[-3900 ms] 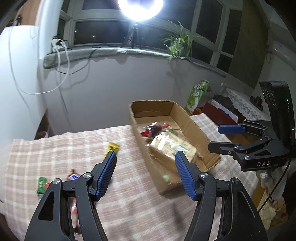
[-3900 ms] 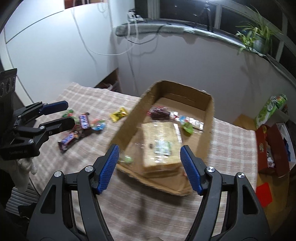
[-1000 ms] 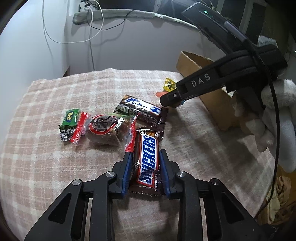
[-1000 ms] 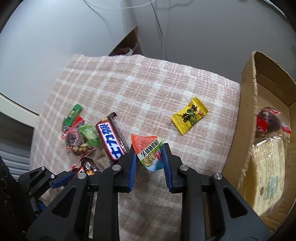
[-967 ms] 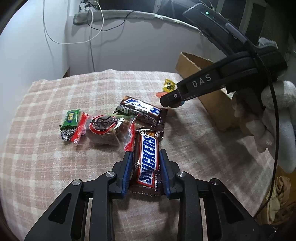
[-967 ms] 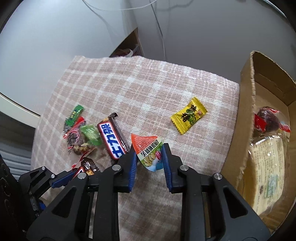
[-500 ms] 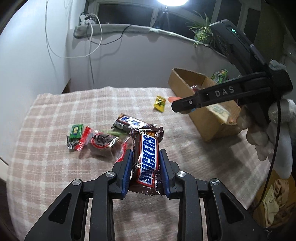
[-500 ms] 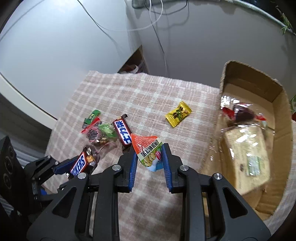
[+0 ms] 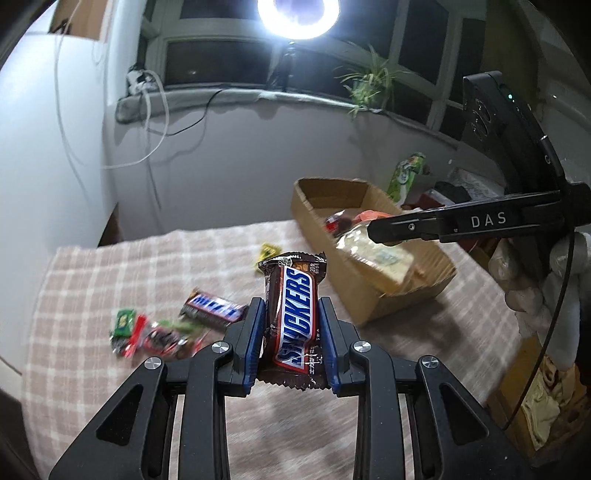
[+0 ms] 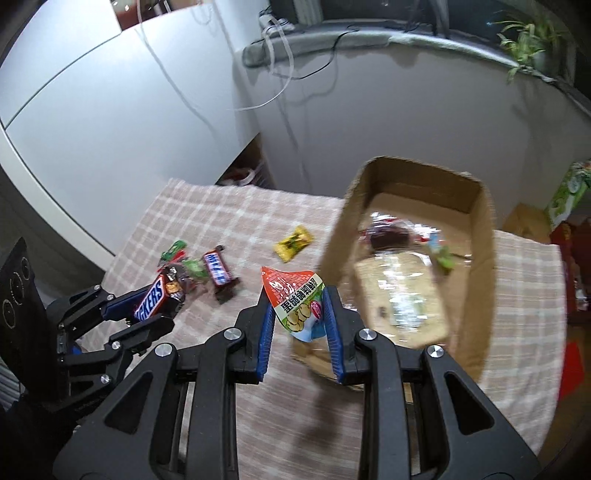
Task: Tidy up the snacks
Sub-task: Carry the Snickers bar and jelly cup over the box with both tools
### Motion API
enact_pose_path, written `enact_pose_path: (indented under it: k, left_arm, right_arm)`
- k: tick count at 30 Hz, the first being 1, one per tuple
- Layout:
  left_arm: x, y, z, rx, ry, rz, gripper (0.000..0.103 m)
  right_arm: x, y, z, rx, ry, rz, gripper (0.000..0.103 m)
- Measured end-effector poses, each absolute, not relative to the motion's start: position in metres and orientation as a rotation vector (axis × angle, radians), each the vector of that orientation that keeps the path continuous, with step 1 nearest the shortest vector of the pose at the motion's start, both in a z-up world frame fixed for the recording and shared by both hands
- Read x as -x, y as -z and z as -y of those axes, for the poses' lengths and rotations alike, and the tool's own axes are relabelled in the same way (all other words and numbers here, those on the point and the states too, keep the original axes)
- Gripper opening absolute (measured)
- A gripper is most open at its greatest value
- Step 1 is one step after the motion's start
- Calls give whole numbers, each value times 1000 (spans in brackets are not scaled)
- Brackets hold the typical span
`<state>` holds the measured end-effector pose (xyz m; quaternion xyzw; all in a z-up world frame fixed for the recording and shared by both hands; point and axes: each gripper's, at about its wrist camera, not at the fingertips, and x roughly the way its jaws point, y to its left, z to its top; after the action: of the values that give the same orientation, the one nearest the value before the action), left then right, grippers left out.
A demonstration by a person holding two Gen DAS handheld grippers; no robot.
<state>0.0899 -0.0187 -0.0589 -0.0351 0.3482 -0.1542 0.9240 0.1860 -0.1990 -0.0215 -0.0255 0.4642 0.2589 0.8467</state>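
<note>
My left gripper is shut on a brown Snickers bar and holds it above the checked cloth; it also shows in the right wrist view. My right gripper is shut on a small snack packet with a red top, just left of the open cardboard box. The box holds a wrapped bread loaf and small sweets. A blue bar, a yellow sweet and a cluster of small wrapped snacks lie on the cloth.
The table stands against a white wall. A green carton and red boxes sit beyond the box on the right. Cables hang from the windowsill. A ring light shines above.
Both grippers have risen from the cloth with their snacks and swung right toward the box. The right gripper now sits at the box's near left side.
</note>
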Motion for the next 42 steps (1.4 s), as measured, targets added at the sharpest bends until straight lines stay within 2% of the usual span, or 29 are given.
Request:
enact_pose_path:
  k: [19, 42]
  left_arm:
    - [-118, 44, 98, 29, 446, -686, 27]
    - [-167, 74, 149, 0, 483, -768, 27]
  right_arm:
    - [-213, 19, 290, -30, -417, -942, 27]
    - [-273, 61, 313, -70, -401, -1001, 27]
